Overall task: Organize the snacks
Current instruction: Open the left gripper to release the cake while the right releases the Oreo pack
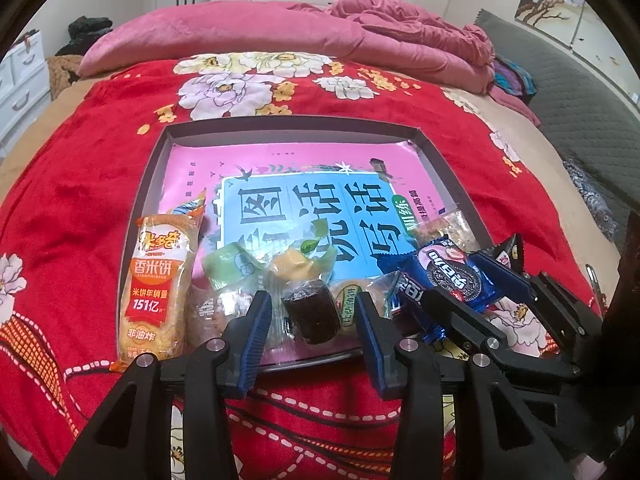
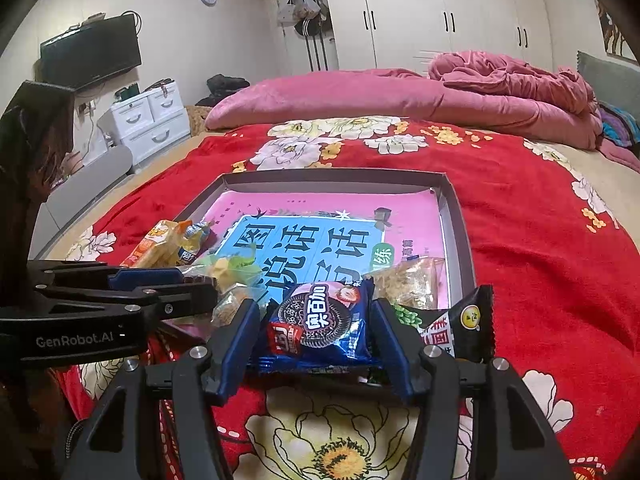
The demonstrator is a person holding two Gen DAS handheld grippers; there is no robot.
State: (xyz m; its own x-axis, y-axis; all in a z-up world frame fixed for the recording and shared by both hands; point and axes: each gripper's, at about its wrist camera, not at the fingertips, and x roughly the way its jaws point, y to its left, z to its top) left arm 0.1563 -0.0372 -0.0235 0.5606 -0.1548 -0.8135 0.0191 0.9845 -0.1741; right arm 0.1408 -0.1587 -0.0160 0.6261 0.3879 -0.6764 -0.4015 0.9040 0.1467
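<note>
A shallow grey box (image 1: 168, 136) (image 2: 456, 208) lined with a pink and blue book cover lies on the red floral bedspread. Several snacks lie along its near edge. My left gripper (image 1: 314, 316) is open, its fingers on either side of a dark brown wrapped cake (image 1: 312, 312). My right gripper (image 2: 316, 332) (image 1: 480, 280) is open around a blue Oreo packet (image 2: 320, 320) (image 1: 452, 272). An orange rice cracker pack (image 1: 156, 280) (image 2: 160, 244) lies at the left, a black packet (image 2: 460, 324) at the right, green and yellow wrapped sweets (image 1: 264, 264) between.
A pink pillow (image 1: 224, 40) and crumpled pink blanket (image 1: 420, 32) lie at the far end of the bed. White drawers (image 2: 152, 120) and a wall TV (image 2: 92, 52) stand to the left. White wardrobes (image 2: 440, 12) line the back wall.
</note>
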